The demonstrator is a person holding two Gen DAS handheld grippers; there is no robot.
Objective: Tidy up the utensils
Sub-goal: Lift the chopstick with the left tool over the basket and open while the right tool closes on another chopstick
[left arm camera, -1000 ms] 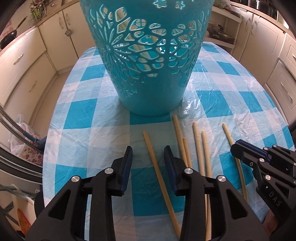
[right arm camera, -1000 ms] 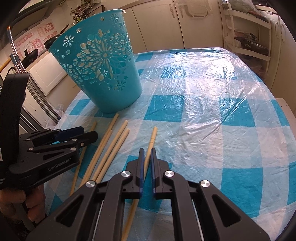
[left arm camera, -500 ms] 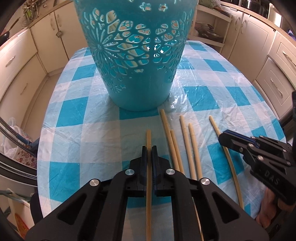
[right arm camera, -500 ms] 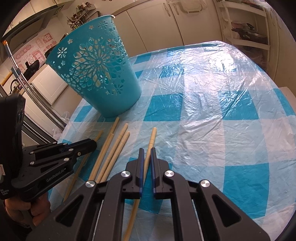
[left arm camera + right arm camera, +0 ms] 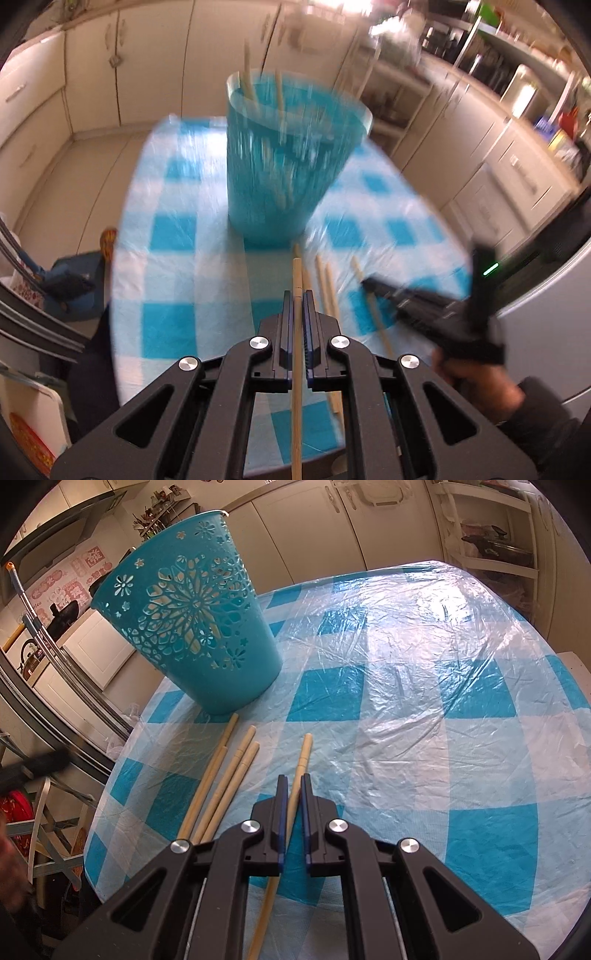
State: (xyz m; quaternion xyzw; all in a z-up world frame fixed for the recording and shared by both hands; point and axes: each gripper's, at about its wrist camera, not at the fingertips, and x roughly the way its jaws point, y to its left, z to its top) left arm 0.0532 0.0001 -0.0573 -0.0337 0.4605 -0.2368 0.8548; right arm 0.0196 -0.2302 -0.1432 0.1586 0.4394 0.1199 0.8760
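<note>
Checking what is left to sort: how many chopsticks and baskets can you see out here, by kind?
Chopsticks lying on the table: 5
Chopstick held in the left gripper: 1
Teal basket: 1
Total: 7
A few more sticks stand inside the basket, too blurred to count.

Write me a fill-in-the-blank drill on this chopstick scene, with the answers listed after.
1. The left tongs are shut on a single ____.
2. The basket standing on the checked tablecloth is coloured ____.
3. In the right wrist view, ____ chopsticks lie on the cloth to the left of the one between the right tongs.
4. In the blurred left wrist view, several chopsticks already stand ____ the basket.

Missing words: chopstick; blue; four; inside
</note>
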